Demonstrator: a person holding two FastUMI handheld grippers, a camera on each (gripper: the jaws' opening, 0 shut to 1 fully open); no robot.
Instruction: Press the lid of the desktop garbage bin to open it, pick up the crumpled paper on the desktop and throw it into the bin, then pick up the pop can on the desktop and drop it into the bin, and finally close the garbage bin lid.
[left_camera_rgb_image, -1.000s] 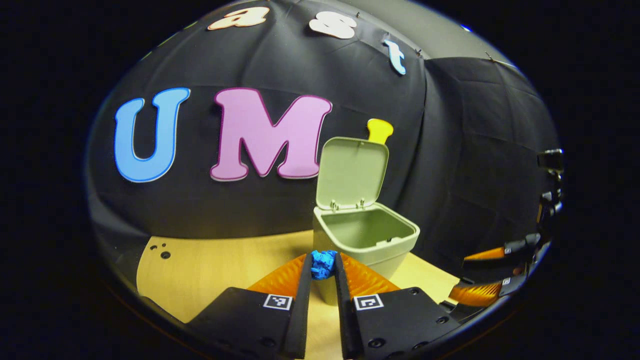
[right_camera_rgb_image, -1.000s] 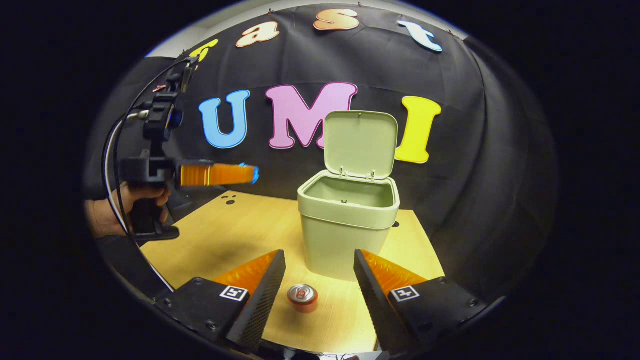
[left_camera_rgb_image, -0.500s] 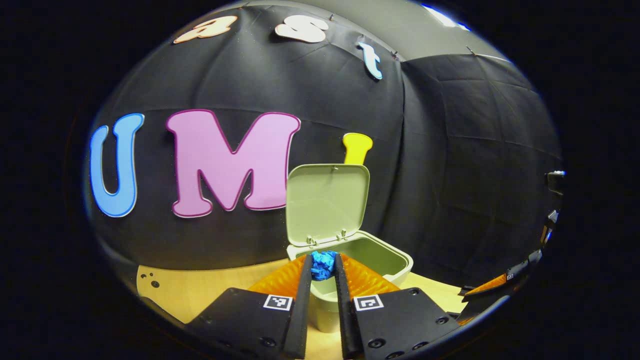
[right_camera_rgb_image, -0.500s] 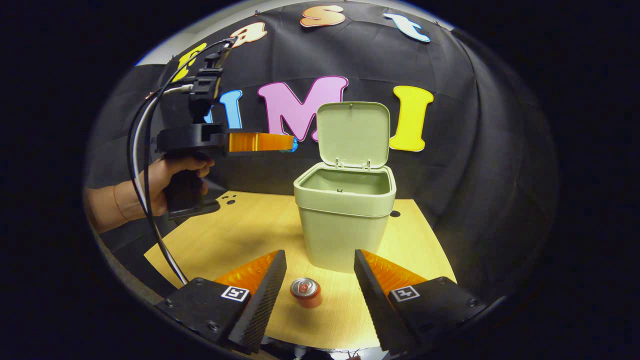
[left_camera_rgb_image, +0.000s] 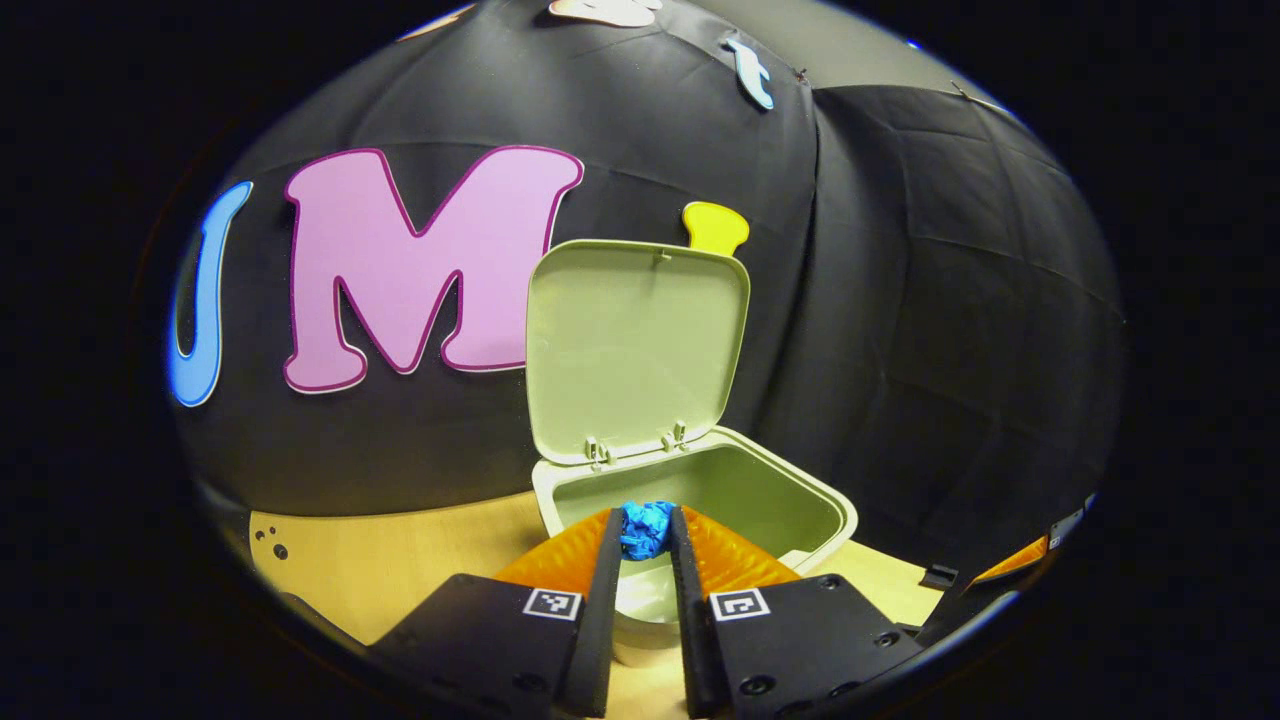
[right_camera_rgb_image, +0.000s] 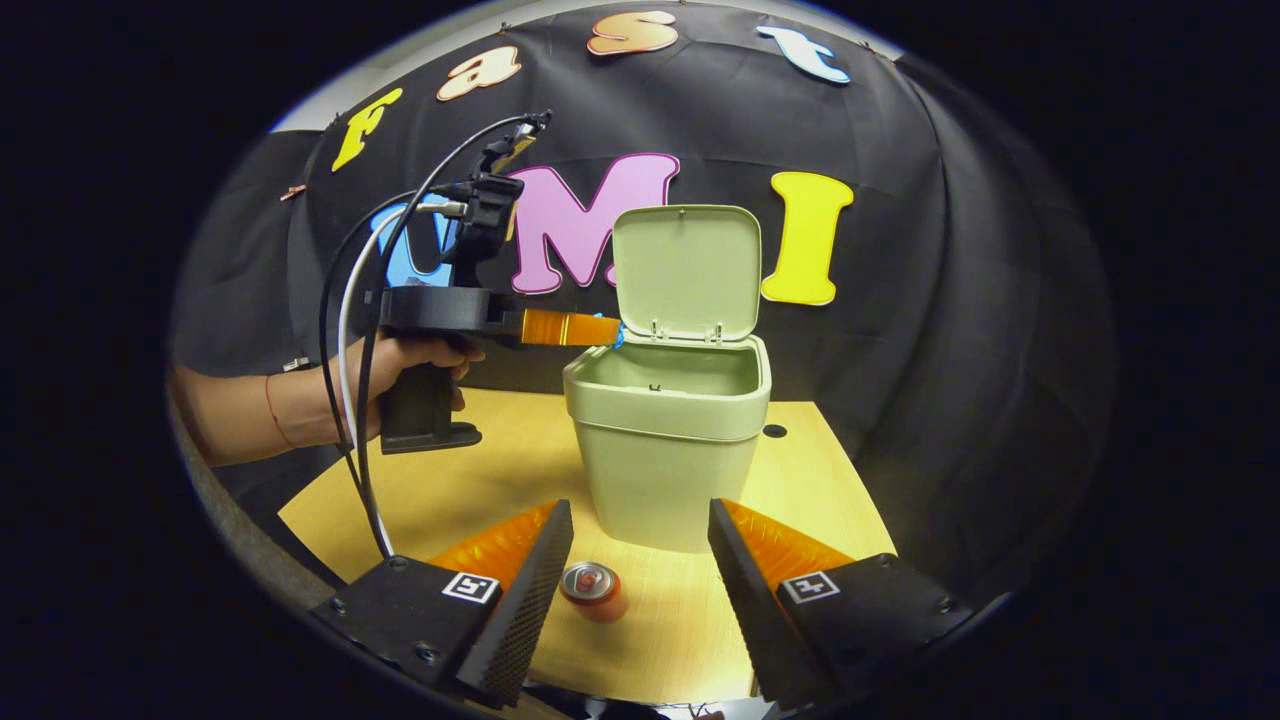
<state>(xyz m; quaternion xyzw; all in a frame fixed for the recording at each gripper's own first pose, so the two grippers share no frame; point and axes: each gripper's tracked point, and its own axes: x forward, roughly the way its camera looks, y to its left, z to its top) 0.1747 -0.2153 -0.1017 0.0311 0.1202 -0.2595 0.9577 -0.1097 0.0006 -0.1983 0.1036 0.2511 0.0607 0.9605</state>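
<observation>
The pale green bin (right_camera_rgb_image: 665, 440) stands on the wooden desktop with its lid (right_camera_rgb_image: 686, 272) swung upright. In the left gripper view my left gripper (left_camera_rgb_image: 646, 532) is shut on the crumpled blue paper (left_camera_rgb_image: 647, 527), held just over the near rim of the bin (left_camera_rgb_image: 700, 500). From the right gripper view, the left gripper (right_camera_rgb_image: 612, 332) reaches the bin's left rim, the paper a blue speck at its tip. My right gripper (right_camera_rgb_image: 637, 540) is open, low over the desktop. The red pop can (right_camera_rgb_image: 592, 590) stands upright between its fingers, touching neither.
A hand and forearm (right_camera_rgb_image: 300, 395) hold the left gripper's handle, with cables (right_camera_rgb_image: 350, 400) looping down to the desk's near left. Small holes (left_camera_rgb_image: 272, 545) mark the wooden desktop (right_camera_rgb_image: 480, 480) at its far left. Black cloth walls stand close behind the bin.
The left gripper carried the paper forward and right, from beside the bin to over its near rim. The right gripper stayed open over the can, shifting slightly.
</observation>
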